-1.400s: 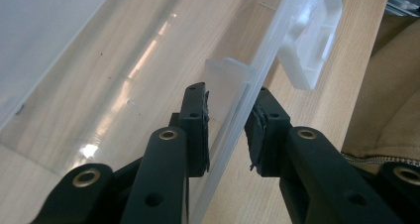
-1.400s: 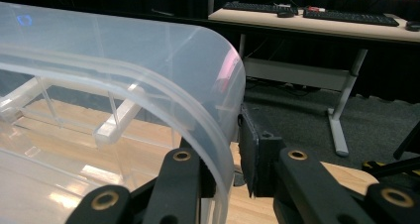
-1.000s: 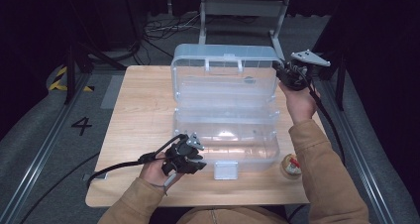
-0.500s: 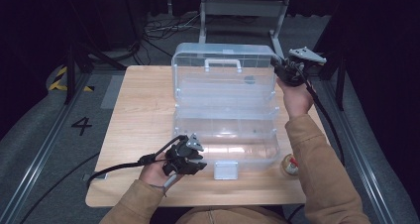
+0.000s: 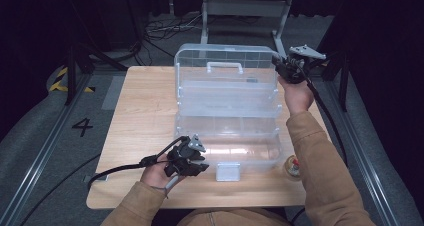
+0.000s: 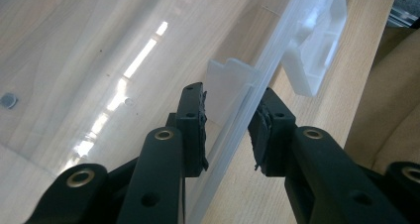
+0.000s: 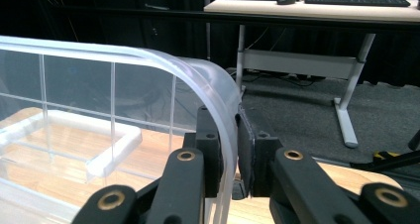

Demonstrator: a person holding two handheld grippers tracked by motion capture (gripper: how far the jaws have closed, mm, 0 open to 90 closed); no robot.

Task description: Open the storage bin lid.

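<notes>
A clear plastic toolbox stands open on the wooden table (image 5: 140,101), its base (image 5: 227,136) toward me and its lid (image 5: 225,86) raised behind it. My right gripper (image 5: 281,68) is shut on the lid's curved rim (image 7: 218,92) at its upper right corner, with a pad (image 7: 245,149) pressed on each side. My left gripper (image 5: 200,163) is at the base's front left. In the left gripper view its jaws (image 6: 229,115) straddle the base's front wall (image 6: 237,120) with a gap at the inner pad (image 6: 195,120).
The box's white latch (image 5: 228,171) lies flat on the table in front of the base. A small round object (image 5: 291,167) sits at the front right by my right sleeve. A metal table frame (image 5: 245,8) and cables lie on the dark floor beyond the table.
My right gripper has shifted slightly left and away, taking the lid's corner with it. The left gripper has stayed at the front wall.
</notes>
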